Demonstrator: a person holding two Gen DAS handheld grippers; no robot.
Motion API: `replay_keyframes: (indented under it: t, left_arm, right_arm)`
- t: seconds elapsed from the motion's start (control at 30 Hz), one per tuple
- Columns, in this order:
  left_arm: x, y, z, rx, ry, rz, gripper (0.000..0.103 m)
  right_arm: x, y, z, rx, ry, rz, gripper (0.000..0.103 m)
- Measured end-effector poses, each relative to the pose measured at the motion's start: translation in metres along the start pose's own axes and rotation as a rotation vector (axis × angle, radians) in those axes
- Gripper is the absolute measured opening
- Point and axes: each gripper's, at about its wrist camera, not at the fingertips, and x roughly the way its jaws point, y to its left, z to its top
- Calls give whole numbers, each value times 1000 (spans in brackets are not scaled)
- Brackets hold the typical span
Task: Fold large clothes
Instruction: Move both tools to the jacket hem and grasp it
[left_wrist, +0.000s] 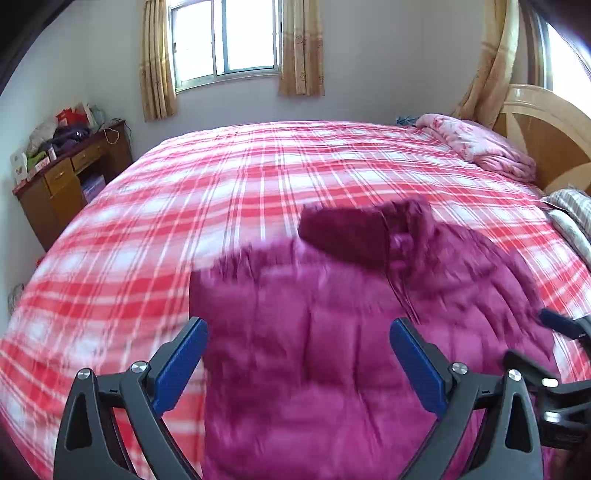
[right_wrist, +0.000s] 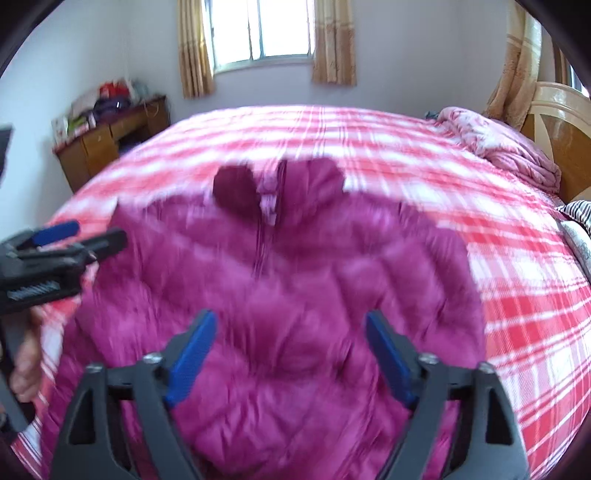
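A magenta quilted puffer jacket lies spread on the red-and-white plaid bed sheet, its zip facing up and its collar at the far end. My left gripper hovers above the jacket's left part with blue pads wide apart and nothing between them. My right gripper hangs over the jacket's middle, also open and empty. Each gripper shows at the edge of the other's view: the right gripper and the left gripper. Both pictures are motion-blurred.
A folded pink quilt lies by the wooden headboard at the far right. A cluttered wooden desk stands far left. A striped pillow lies at the right edge. A person's hand holds the left gripper.
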Motion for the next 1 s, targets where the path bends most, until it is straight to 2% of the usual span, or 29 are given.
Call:
replay_keyframes:
  t: [0.13,0.2,0.27,0.4,0.5,0.6,0.73,0.8,0.83,0.87,0.9,0.93,0.97,1.0]
  left_arm:
    - [37,8,37,-46,45,27,99]
    - [52,18,58,-109,57,4,99]
    - [63,26,75,-166,56,-23,99]
    - [97,26,108,-215,118,-49,99]
    - [123,6,119,-151,154,-27,99]
    - [142,-10,118,-80,185,-11,99]
    - [159,-12,107,-66,209,-18,99]
    - [161,-9,100,-61,211,-32,99]
    - [161,-7,98,-59,209,-40,97]
    - [159,-6,96,-60,208,-65,83]
    - [157,-4,93,-60,215,-97,73]
    - [155,-4,92,-57,228,-119,54]
    - [153,-4,90,-58,234,-138,39]
    - [148,-3,87,-58,230,-155,32]
  right_arm:
    - [23,-19,46,30,-9,-29,93]
    - [38,-31,71,65,-17,-22,93]
    - [52,-45,91,124,-2,22,93]
    - [84,-54,130,159,41,31,93]
    - [113,-51,150,152,116,32,93]
    - [136,-42,160,98,166,2,93]
    - [162,-32,164,-9,234,-57,93]
    - [166,-34,162,-28,246,-59,92]
    - [166,-34,158,-35,251,-52,86]
    - [167,-36,154,-39,265,-41,81]
    - [169,-37,151,-40,283,-31,64]
    - [171,-37,147,-41,303,-28,43]
    - [172,-38,143,-45,318,-30,33]
    - [170,-38,139,-51,322,-33,20]
